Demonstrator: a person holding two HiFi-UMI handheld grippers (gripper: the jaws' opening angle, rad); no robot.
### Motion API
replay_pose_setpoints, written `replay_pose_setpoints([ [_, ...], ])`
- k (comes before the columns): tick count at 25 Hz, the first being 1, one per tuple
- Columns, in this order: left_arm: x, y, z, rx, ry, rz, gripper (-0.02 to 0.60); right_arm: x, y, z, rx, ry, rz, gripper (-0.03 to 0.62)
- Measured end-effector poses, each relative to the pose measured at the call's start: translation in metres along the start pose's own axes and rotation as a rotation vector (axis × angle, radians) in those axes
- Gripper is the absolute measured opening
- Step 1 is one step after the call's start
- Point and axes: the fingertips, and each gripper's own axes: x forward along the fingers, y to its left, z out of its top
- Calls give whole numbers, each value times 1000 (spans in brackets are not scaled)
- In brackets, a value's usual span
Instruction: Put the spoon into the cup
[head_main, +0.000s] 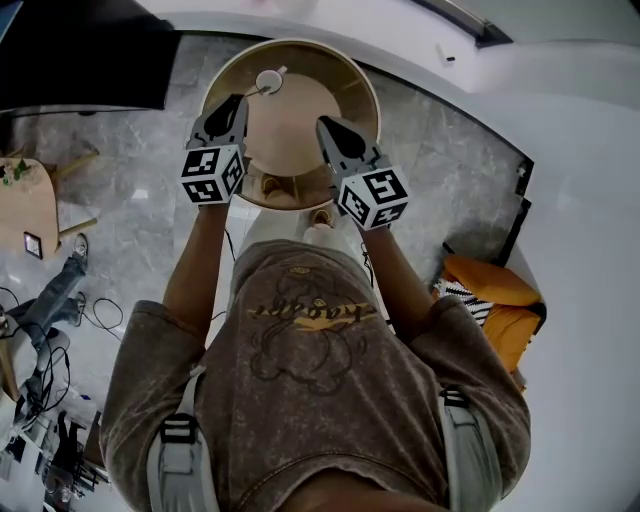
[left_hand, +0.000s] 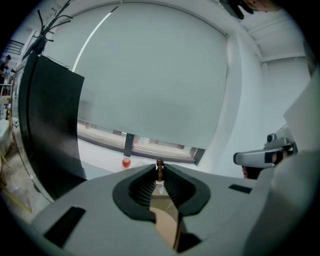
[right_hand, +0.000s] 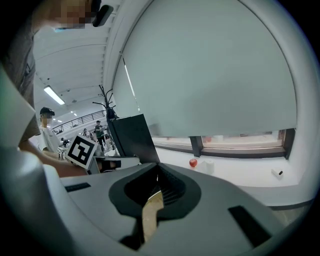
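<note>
Pinching the spoon (left_hand: 160, 164) are the left tongs (left_hand: 160, 172) — right tongs (right_hand: 158, 170) closed, empty — cup (head_main: 268, 82) visible only in the head view.

The middle and right of the round table (head_main: 352, 95) are lying bare, leaving open room between the left gripper (head_main: 240, 99) and the right gripper (head_main: 322, 123), which are both hovering over its near half. The cup (head_main: 268, 82) is standing at the far left just inside the raised rim, close ahead of the left gripper's tips. A black panel (head_main: 80, 55) is rising near the table's left, closing off that side, and straight ahead a white ledge (head_main: 330, 20) is running across, carrying a small red ball (left_hand: 126, 162).
</note>
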Motion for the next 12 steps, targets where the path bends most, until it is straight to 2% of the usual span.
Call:
replay_pose_setpoints([
  [12,50,31,-47,1,68,45,58,4,-4,-6,21,6,-27,18],
])
